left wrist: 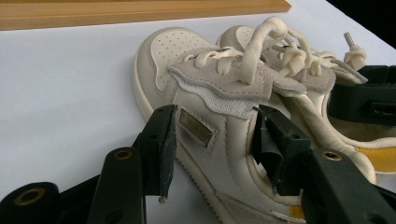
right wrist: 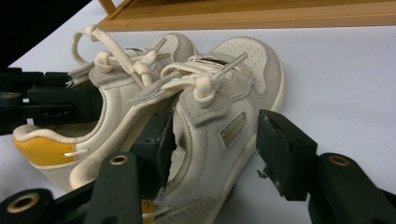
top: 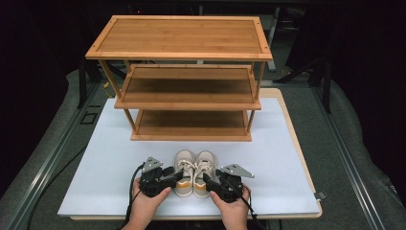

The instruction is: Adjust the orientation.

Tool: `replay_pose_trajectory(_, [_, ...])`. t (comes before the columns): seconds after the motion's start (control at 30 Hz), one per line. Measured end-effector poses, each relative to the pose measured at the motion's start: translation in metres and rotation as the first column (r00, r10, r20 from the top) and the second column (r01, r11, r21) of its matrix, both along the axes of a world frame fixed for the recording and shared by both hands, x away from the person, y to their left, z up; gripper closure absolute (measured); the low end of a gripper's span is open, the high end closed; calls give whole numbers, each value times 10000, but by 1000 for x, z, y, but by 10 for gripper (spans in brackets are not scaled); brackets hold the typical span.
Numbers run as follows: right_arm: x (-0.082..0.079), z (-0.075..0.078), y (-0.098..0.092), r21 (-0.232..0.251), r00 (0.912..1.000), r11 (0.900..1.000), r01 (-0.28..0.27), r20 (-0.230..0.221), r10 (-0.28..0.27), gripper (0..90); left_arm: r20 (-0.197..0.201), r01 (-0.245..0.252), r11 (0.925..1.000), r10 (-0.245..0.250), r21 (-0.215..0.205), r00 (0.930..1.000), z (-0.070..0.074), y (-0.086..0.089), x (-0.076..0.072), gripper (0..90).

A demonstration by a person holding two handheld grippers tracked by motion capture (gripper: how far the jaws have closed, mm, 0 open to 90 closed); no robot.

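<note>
A pair of small cream shoes is set side by side on the white surface (top: 268, 158), toes toward the wooden rack (top: 189, 76) at 12 o'clock.

Left shoe (top: 184, 172): straddled by the left gripper (top: 178, 177), which comes in from 9 o'clock. In the left gripper view, one jaw stands just off the outer side wall by the metal tag, the other is tucked inside the collar. The jaws are parted and no pinch on the wall can be made out; nothing is judged held yet.

Right shoe (top: 205, 173): straddled the same way by the right gripper (top: 208, 181), from 3 o'clock. In the right gripper view, the outer jaw stands clearly apart from the side wall, with white surface seen between; the inner jaw sits in the opening. Jaws wide, not gripping.

Reason for the placing, as judged: one jaw inside and one outside each collar allows the side wall to be pinched, so both shoes may be lifted together, probably toward the rack.

The high view gives the layout: three empty shelves, shoes at 6 o'clock of the rack, both hands low at the near edge. The gaps at the jaws, the loose knotted laces (left wrist: 275, 51) and the yellow heel patch (right wrist: 44, 149) are better read from the gripper views.
</note>
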State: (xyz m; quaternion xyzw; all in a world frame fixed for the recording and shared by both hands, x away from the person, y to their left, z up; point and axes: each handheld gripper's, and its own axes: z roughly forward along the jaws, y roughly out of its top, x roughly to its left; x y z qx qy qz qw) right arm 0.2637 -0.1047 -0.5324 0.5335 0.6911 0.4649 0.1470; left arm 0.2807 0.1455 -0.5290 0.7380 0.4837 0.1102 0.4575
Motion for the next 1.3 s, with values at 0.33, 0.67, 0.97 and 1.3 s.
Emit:
replay_pose_trajectory(0.33, [0,-2,6,75,9996,9996,272,-63,-271,517,-150,-284,9993,280,-252,9995,-2,-2,2,515])
replay_pose_trajectory(0.67, [2,-3,6,130,9996,9995,271,-52,-270,537,-85,-369,9993,369,-40,9993,-1,-4,3,558])
replay_pose_trajectory(0.97, [1,-4,4,216,9996,9994,285,40,-286,526,-671,-558,9983,547,-152,9962,2,-1,3,437])
replay_pose_trajectory(1.3, [3,-3,6,303,9994,9990,326,-130,-322,550,-567,-1040,9909,994,-853,9934,-4,-5,-1,550])
